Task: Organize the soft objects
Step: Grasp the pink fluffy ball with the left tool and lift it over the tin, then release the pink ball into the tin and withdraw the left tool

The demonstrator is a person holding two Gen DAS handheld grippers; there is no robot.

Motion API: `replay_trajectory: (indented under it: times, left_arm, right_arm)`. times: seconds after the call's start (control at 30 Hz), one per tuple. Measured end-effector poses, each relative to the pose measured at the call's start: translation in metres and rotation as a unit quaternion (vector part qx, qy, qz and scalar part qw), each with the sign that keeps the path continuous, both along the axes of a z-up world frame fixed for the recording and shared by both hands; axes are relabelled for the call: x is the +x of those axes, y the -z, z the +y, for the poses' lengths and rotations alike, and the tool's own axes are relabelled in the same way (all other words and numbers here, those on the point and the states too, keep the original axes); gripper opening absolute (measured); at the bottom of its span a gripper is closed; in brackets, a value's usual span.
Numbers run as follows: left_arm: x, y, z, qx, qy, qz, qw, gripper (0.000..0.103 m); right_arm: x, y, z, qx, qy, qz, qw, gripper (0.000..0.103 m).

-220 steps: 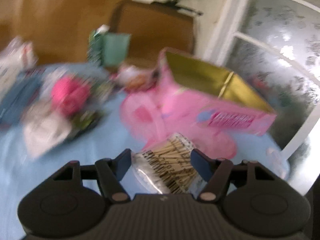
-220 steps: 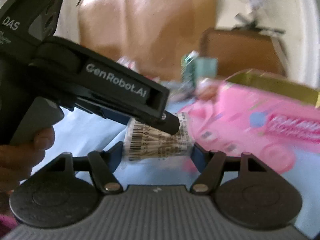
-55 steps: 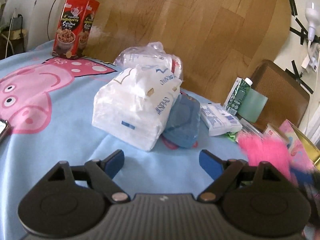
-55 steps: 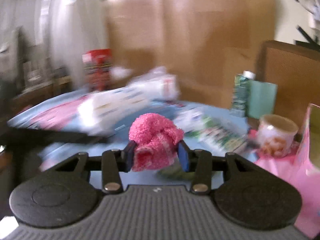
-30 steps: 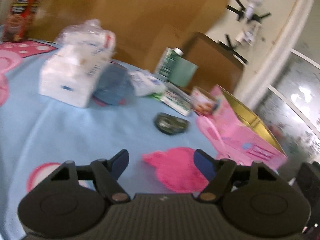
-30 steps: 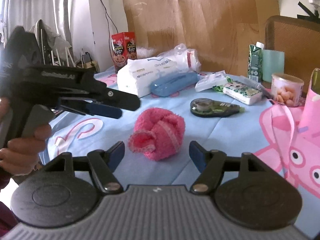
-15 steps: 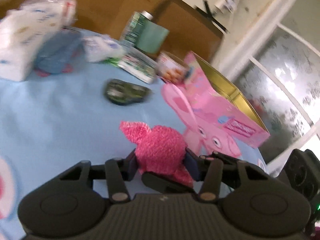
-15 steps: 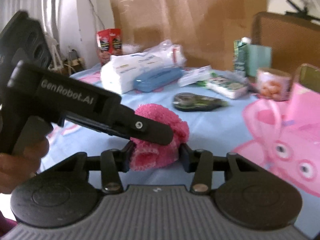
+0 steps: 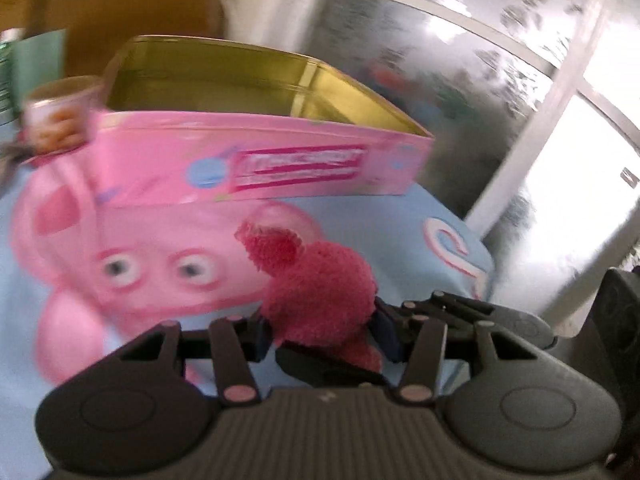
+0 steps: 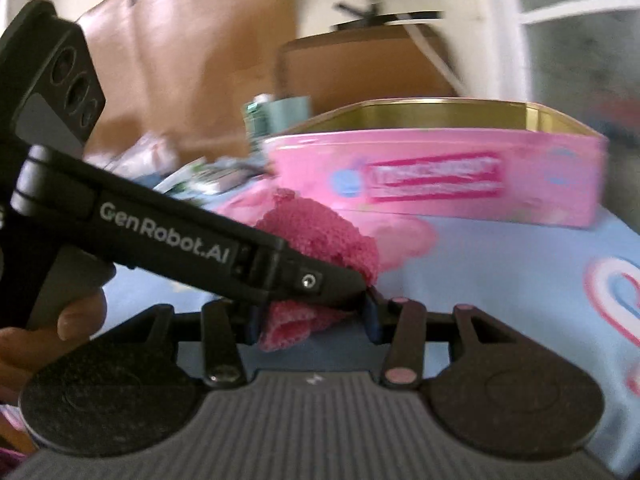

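The right gripper (image 10: 312,322) was clamped on a fuzzy pink sock bundle (image 10: 320,236), its blue pads pressed to either side. The left gripper (image 10: 362,286) (black, lettered "GenRobot.AI") reached in from the left across the same bundle, a hand (image 10: 48,336) on its handle. Beyond stood an open pink tin (image 10: 440,184) with a gold interior, on a light blue cloth (image 10: 500,264).
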State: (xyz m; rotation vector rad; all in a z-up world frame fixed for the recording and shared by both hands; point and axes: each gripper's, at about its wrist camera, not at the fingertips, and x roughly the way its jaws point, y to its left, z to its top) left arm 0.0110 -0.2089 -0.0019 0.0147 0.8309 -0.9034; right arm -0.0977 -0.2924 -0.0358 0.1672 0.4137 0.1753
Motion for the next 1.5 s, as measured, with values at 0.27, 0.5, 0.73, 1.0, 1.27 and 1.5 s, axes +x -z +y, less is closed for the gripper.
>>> replay_trajectory:
  times: [0.27, 0.5, 0.73, 1.0, 1.27, 1.5]
  left_arm:
    - [0.002, -0.031, -0.041, -0.006, 0.032, -0.041, 0.9987, 0.048]
    - [0.024, -0.068, -0.079, -0.004, -0.028, -0.128, 0.9914, 0.091]
    - [0.036, -0.067, -0.067, 0.008, -0.125, -0.174, 0.9768, 0.100]
    - [0.017, -0.065, 0.037, -0.008, -0.222, -0.202, 0.9538, 0.100]
    - [0.023, -0.038, 0.180, 0.126, -0.412, -0.191, 0.8819, 0.100]
    - [0.029, -0.011, 0.257, 0.167, -0.483, -0.139, 0.8484, 0.100]
  right_arm:
    - [-0.006, -0.008, -0.031, 0.014, 0.057, -0.064, 0.996, 0.048]
    - [0.030, -0.043, -0.069, 0.016, 0.117, -0.145, 0.982, 0.049]
    - [0.089, -0.041, -0.077, -0.050, 0.174, -0.119, 0.976, 0.082]
    - [0.058, -0.035, -0.050, -0.025, 0.158, -0.150, 0.976, 0.083]
    - [0.044, -0.044, 0.014, -0.006, 0.059, -0.235, 0.970, 0.103]
    - [0.102, -0.056, 0.095, -0.025, -0.123, -0.105, 0.987, 0.103]
